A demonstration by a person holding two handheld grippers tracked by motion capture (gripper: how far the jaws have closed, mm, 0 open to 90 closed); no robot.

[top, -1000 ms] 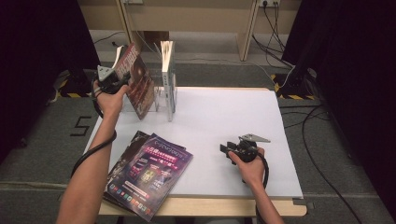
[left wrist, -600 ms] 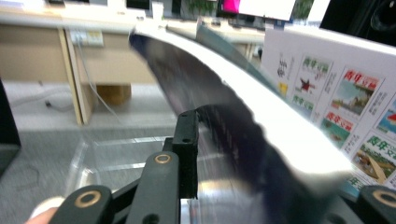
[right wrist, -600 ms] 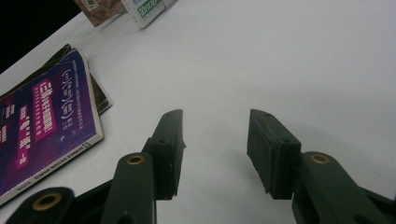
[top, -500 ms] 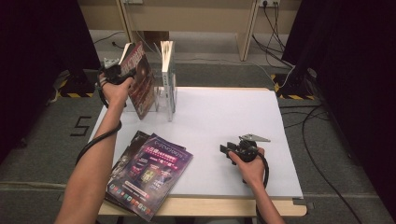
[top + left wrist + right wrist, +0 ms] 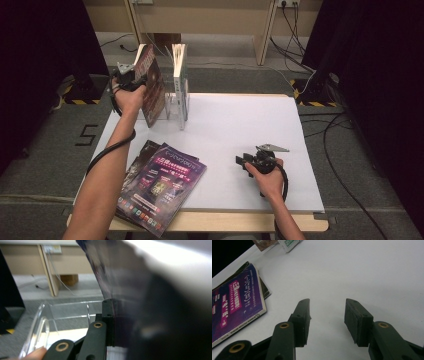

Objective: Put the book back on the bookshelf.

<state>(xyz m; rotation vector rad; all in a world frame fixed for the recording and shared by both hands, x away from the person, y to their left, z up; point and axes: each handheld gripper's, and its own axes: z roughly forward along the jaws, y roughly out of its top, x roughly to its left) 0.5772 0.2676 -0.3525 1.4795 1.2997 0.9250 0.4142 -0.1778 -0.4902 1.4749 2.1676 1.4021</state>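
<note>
Clear rack [image 5: 176, 107] at far left of table [image 5: 240, 125]; upright book [image 5: 179, 75] in rack, right side; held magazine [image 5: 151, 82] tilted at rack's left, clamped in left gripper [image 5: 131, 79]; magazine stack [image 5: 159, 185] flat at near left edge, overhanging table front; right gripper [image 5: 246, 162] resting on table at near right, well apart from stack, jaws toward stack.

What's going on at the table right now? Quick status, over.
Left gripper clamped on a dark magazine, tilted beside the clear rack. Right gripper open, resting on the table. A book already stands in the rack.
</note>
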